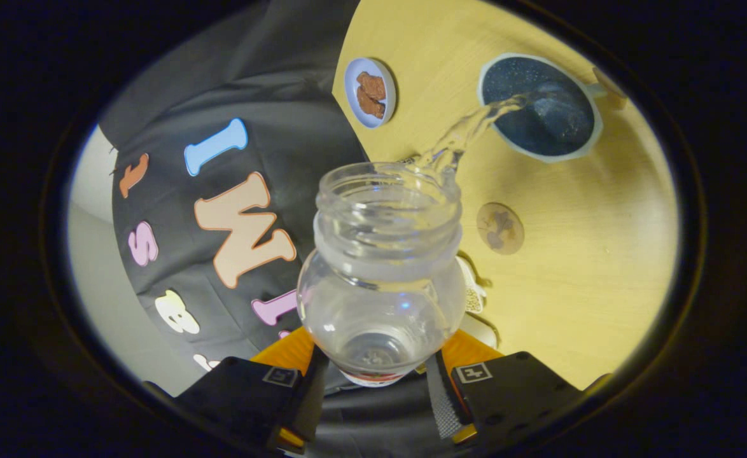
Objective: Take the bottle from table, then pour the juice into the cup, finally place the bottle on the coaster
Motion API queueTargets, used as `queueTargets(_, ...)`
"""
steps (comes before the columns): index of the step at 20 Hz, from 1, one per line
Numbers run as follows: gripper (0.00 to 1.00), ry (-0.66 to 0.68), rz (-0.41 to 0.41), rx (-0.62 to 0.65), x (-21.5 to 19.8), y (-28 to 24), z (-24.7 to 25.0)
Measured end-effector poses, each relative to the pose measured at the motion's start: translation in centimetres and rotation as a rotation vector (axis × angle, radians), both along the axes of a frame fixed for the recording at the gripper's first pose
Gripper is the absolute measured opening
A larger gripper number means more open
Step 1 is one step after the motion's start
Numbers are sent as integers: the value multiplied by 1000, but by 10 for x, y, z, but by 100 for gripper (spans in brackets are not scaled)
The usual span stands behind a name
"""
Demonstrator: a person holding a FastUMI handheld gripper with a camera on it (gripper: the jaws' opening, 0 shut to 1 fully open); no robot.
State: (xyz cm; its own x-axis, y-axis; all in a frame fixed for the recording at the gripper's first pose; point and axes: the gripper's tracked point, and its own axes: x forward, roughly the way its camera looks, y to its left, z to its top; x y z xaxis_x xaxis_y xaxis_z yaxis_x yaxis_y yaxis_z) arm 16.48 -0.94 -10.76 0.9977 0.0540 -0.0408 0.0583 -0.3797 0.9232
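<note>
Clamped between the two fingers of the gripper [376, 375] is a clear plastic bottle [383, 280], held near its base with one finger pressed on each side. It is tipped forward so that its wide, threaded mouth faces away from the fingers and out over the wooden table [577, 267]. The cap is off. A thin clear stream of juice [469, 130] leaves the far lip of the mouth and arcs across into the cup [542, 105], a dark blue, speckled one with a pale rim, standing well beyond the fingers on the table. The stream lands just inside the cup's near rim. A little liquid sits in the bottle's neck; the body looks nearly empty.

On the table between bottle and cup, a bit to one side, lies a small round brownish coaster [499, 228], bare on top. Farther off, near the table's edge by the black cloth wall [221, 95], sits a small pale round dish [370, 93] holding brown pieces.
</note>
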Motion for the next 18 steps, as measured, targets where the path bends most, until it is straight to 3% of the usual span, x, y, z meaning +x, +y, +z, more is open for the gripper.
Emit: queueTargets(18, 74, -16, 1, 62, 0, -4, 13)
